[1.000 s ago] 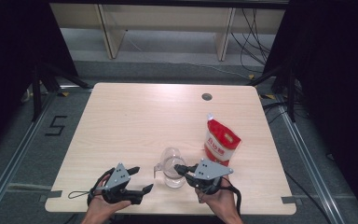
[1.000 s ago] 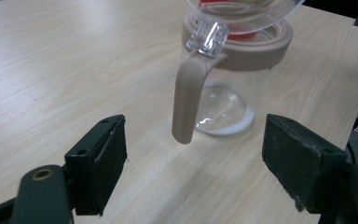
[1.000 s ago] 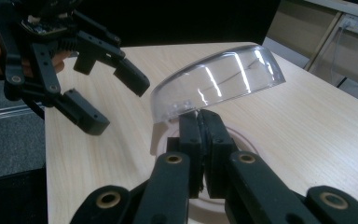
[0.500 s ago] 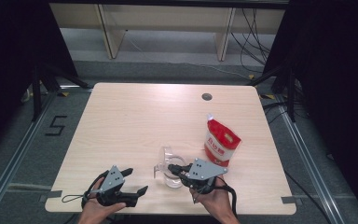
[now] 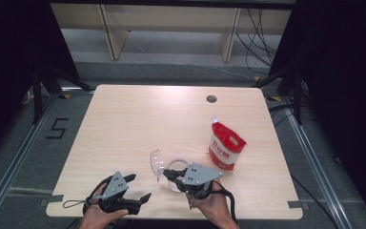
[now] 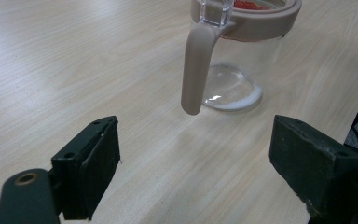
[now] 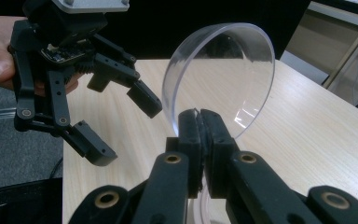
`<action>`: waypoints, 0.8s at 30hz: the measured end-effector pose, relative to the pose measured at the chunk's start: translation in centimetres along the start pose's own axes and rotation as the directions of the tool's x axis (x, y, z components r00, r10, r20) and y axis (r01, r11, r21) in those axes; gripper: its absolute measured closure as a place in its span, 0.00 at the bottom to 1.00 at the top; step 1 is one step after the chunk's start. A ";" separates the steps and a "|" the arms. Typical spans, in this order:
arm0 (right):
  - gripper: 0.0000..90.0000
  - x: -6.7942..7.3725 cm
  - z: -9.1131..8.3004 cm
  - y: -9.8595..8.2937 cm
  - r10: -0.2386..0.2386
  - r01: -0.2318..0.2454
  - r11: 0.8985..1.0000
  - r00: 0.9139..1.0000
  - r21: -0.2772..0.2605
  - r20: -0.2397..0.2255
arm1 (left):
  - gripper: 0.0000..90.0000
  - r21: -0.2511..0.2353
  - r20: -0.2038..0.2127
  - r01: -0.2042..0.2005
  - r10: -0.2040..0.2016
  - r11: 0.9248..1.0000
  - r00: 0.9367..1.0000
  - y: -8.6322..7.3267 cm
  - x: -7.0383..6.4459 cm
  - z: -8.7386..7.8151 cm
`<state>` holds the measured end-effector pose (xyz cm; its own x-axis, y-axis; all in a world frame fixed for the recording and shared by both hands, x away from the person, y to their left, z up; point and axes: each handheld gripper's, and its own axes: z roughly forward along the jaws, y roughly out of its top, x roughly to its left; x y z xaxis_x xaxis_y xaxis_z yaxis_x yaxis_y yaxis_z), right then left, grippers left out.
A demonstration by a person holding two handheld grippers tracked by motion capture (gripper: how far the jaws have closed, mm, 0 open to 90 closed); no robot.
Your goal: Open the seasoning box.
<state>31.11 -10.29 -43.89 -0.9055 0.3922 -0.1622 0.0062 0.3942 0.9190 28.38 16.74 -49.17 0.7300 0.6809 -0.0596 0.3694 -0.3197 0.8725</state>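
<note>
A clear jug [image 6: 235, 79] with a beige rim and beige handle [image 6: 195, 70] stands near the table's front edge, partly under my right gripper [image 5: 166, 173]. That gripper [image 7: 200, 122] is shut on the edge of a clear round lid [image 7: 223, 79], held on edge just left of the jug [image 5: 175, 184]; the lid [image 5: 157, 162] is tilted up. My left gripper [image 5: 138, 187] rests at the front left, jaws wide open and empty, pointing at the jug's handle [image 6: 196, 172]. The right gripper view shows it [image 7: 126, 128] open beside the lid.
A red and white pouch [image 5: 224, 145] stands upright to the right of the jug. A small round cable hole [image 5: 211, 99] sits near the table's far edge. The wooden table [image 5: 138, 124] stretches bare behind the jug. Shelving stands beyond it.
My right gripper has shifted left and raised the clear lid off to the jug's left, tilting it on edge. The left gripper has drawn slightly back toward the front edge.
</note>
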 end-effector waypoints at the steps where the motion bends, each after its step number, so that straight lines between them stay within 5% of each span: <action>1: 0.97 0.0 -0.1 0.0 0.004 -0.004 1.000 1.000 -0.003 0.003 | 0.18 -0.002 -0.001 0.001 -0.001 1.000 1.000 0.0 0.0 0.0; 17: 0.76 -2.9 -3.8 -2.1 0.089 -0.086 0.996 0.990 -0.036 0.107 | 0.17 -0.001 -0.016 0.011 -0.011 1.000 1.000 -0.1 0.0 0.1; 21: 0.67 -3.1 -4.6 -2.8 0.131 -0.126 0.991 0.981 -0.045 0.145 | 0.17 -0.011 -0.010 0.018 -0.018 1.000 1.000 -0.1 -0.1 0.2; 24: 0.64 -3.4 -5.0 -3.4 0.118 -0.112 0.993 0.981 -0.048 0.156 | 0.17 -0.003 -0.009 0.013 -0.013 1.000 1.000 -0.2 0.0 0.3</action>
<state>32.00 -17.15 -44.66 -0.8211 0.5609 -0.1063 0.0876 0.3078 0.9474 28.48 16.53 -49.47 0.7201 0.6907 -0.0662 0.3767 -0.3091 0.8733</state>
